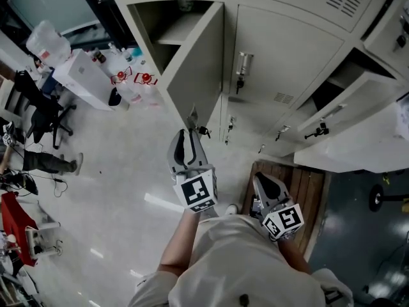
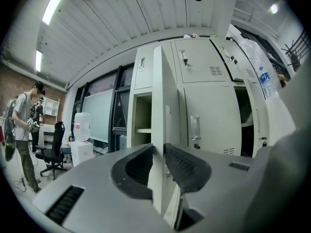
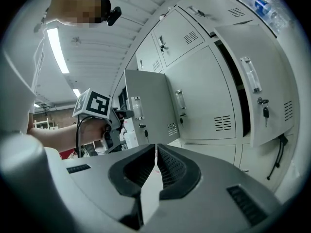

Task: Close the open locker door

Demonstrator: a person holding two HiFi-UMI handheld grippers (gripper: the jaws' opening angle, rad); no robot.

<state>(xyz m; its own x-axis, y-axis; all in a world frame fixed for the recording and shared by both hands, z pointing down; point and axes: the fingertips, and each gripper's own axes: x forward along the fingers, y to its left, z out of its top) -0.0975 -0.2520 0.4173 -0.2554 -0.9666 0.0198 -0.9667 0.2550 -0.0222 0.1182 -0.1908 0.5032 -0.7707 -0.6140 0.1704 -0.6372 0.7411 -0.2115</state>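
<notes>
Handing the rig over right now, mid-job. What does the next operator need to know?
Left gripper: shut on the free edge of the open locker door.
Right gripper: shut, empty, idle near the body.
Door: swung wide out from its compartment.
Done: door edge gripped.
Left: swing the door onto its frame, likely then release.

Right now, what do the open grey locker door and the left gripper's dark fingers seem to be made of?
Open pale grey locker door: probably painted sheet metal, matte; thin panel with punched vent slots. Dark fingers of the left gripper: likely rubber or plastic, matte, with cross-hatched grip texture.
</notes>
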